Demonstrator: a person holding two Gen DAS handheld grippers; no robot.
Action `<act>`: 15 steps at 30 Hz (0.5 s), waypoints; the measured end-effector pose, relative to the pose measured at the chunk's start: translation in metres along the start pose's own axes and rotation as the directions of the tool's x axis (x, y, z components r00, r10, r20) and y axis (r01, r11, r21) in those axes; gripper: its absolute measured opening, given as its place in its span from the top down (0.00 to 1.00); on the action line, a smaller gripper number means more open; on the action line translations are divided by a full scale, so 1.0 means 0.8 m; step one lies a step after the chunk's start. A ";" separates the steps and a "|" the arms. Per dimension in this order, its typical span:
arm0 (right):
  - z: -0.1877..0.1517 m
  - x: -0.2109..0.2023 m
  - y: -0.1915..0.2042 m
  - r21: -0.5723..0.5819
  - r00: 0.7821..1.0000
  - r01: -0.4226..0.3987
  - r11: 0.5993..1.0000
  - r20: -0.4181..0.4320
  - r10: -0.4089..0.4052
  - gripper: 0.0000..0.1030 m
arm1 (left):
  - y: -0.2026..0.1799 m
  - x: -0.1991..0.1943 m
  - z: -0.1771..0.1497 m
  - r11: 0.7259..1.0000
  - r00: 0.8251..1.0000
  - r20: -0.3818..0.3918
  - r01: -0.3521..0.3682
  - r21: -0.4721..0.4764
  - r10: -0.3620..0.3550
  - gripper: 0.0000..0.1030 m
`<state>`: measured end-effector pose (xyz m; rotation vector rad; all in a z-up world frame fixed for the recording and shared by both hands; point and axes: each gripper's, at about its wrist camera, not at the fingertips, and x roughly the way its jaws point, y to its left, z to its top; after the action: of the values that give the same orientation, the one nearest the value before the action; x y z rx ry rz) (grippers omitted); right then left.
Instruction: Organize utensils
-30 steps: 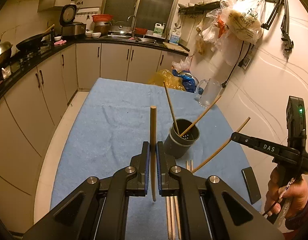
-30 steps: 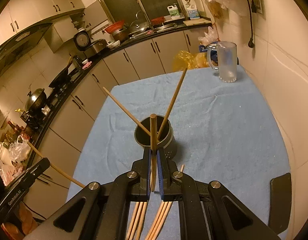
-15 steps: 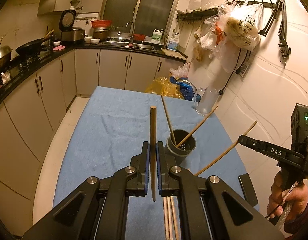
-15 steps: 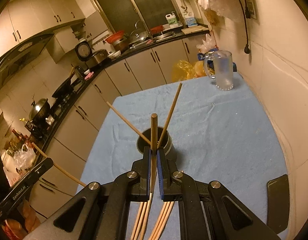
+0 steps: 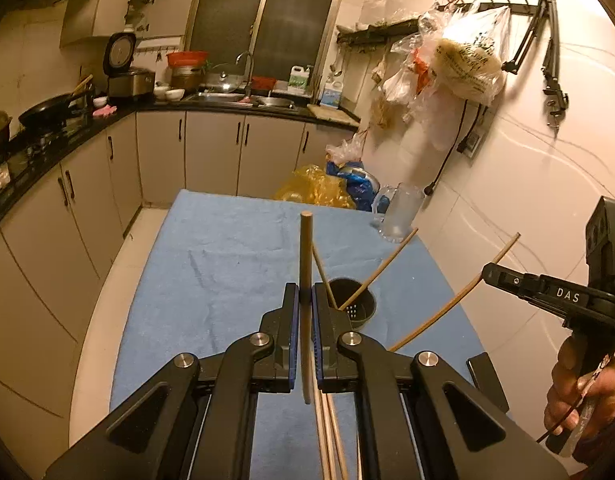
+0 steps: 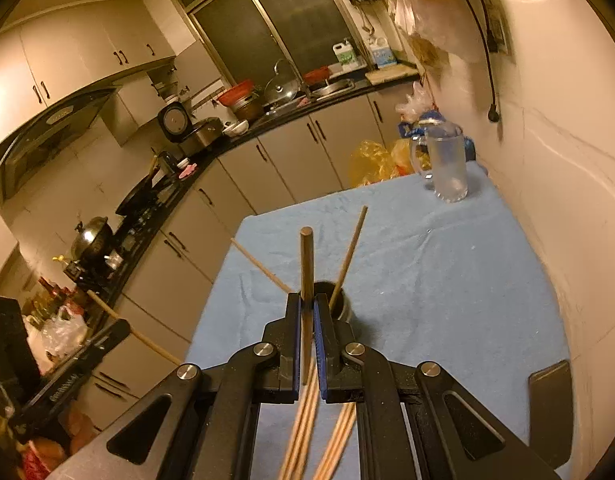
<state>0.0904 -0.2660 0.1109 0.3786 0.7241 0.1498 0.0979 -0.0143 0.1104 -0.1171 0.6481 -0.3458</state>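
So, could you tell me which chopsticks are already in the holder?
The two chopsticks leaning in the dark holder; the others lie on the cloth or sit in the grippers.

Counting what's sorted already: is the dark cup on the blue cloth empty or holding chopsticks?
Not empty. Two chopsticks stand slanted inside the dark cup, their tips poking out above its rim.

- Two chopsticks [image 5: 363,272] stand in one dark holder [image 5: 353,307].
- Two grippers [image 5: 303,300], each clamping one chopstick [image 5: 306,280].
- One glass mug [image 6: 447,166].
- One black phone [image 6: 549,394].
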 end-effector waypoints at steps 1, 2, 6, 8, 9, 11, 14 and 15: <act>0.002 -0.001 0.002 -0.002 1.000 -0.007 1.000 0.003 0.007 0.94 | 0.001 -0.003 0.002 1.000 1.000 0.010 0.000 0.001 0.000 0.94; 0.004 -0.003 0.005 -0.011 1.000 -0.004 1.000 0.013 0.005 0.94 | 0.002 -0.004 0.003 1.000 1.000 0.009 0.002 -0.004 -0.002 0.94; 0.012 -0.004 0.009 0.006 1.000 -0.025 1.000 0.014 0.025 0.94 | 0.010 -0.006 0.009 1.000 1.000 -0.002 -0.003 -0.002 0.003 0.94; 0.018 -0.006 0.013 -0.006 0.999 -0.027 1.000 0.025 0.027 0.94 | 0.012 -0.009 0.017 1.000 1.000 0.008 0.005 -0.006 -0.005 0.94; 0.021 -0.008 0.016 -0.013 0.999 -0.027 1.000 0.035 0.027 0.94 | 0.012 -0.009 0.020 1.000 1.000 0.008 0.009 -0.009 -0.009 0.94; 0.026 -0.011 0.015 -0.007 0.998 -0.036 0.999 0.042 0.036 0.94 | 0.010 -0.010 0.027 1.000 1.000 0.007 0.018 -0.006 -0.018 0.94; 0.039 -0.016 0.013 0.006 0.997 -0.040 0.999 0.058 0.040 0.94 | 0.005 -0.012 0.040 0.999 0.999 0.015 0.033 0.009 -0.033 0.94; 0.044 -0.018 0.012 0.008 0.997 -0.043 0.999 0.065 0.043 0.94 | 0.004 -0.012 0.044 0.999 0.999 0.019 0.036 0.013 -0.036 0.94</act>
<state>0.1035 -0.2712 0.1478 0.4068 0.6527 0.1739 0.1132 -0.0080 0.1430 -0.1200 0.6254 -0.3833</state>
